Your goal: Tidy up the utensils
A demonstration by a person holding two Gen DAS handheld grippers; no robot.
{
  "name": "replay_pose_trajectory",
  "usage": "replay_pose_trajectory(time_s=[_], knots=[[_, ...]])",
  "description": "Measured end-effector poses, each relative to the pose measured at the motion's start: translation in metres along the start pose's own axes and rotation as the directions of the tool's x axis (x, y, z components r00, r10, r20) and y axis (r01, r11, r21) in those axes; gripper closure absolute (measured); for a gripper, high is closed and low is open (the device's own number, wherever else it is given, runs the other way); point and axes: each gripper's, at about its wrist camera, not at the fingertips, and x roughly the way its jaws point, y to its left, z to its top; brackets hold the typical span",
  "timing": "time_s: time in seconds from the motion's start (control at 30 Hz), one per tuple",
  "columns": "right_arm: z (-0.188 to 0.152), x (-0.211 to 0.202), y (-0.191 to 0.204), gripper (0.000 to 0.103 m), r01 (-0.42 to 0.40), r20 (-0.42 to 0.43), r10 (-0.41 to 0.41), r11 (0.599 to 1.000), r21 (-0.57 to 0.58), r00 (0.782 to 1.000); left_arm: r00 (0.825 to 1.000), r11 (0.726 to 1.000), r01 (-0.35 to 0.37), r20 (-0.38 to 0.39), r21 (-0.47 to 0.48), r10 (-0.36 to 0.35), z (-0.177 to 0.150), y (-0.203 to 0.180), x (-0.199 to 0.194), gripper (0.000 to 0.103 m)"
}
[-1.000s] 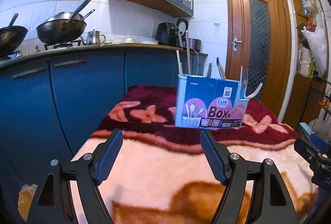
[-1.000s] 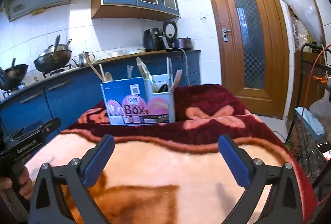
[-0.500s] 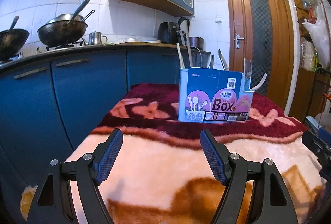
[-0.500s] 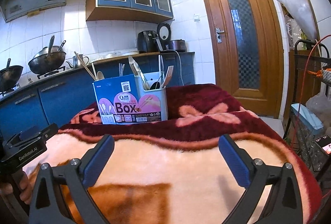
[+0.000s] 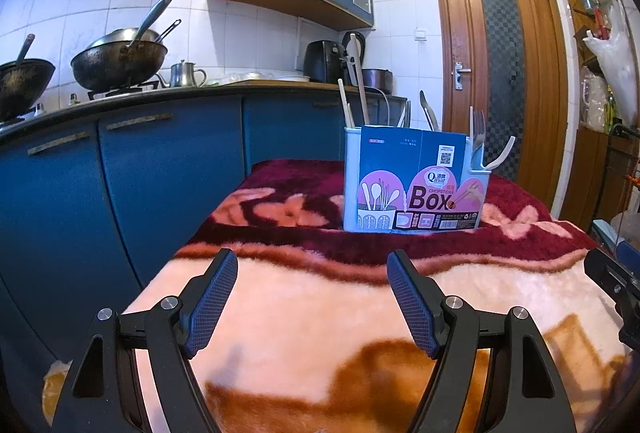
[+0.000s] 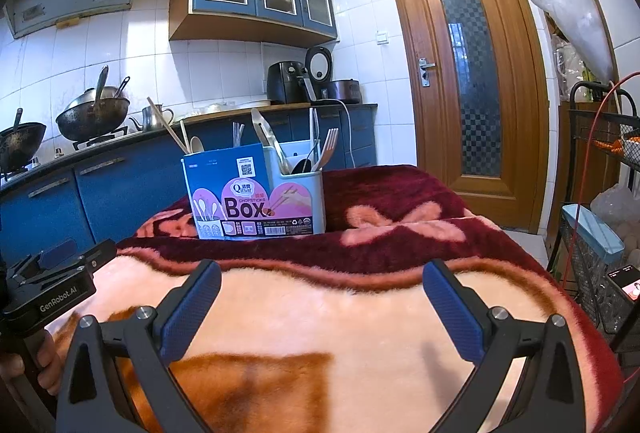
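Observation:
A pale blue utensil holder with a "Box" label stands upright on the dark red far part of a blanket-covered table. Wooden chopsticks, a fork, spoons and tongs stick out of its compartments. My left gripper hovers open over the pink near part of the blanket, well short of the holder, nothing between its fingers. My right gripper is likewise open and empty, also short of the holder. The left gripper's body shows at the left edge of the right wrist view, held by a hand.
The blanket covers the whole table. Blue kitchen cabinets with woks run along the left and back. A wooden door stands behind on the right. A wire rack with a phone stands beside the table's right edge.
Both views have shifted slightly: the holder sits a little more to the right in the left wrist view and more to the left in the right wrist view. Both grippers stay open.

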Motion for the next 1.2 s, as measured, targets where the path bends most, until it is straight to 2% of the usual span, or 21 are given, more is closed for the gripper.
replay_pose_trajectory(time_s=[1.2], knots=[[-0.0007,0.0002,0.0002,0.0,0.0,-0.001,0.0,1.0,0.001,1.0,1.0,1.0,0.005,-0.004,-0.011,-0.005,-0.0006,0.0003,-0.001,0.025]])
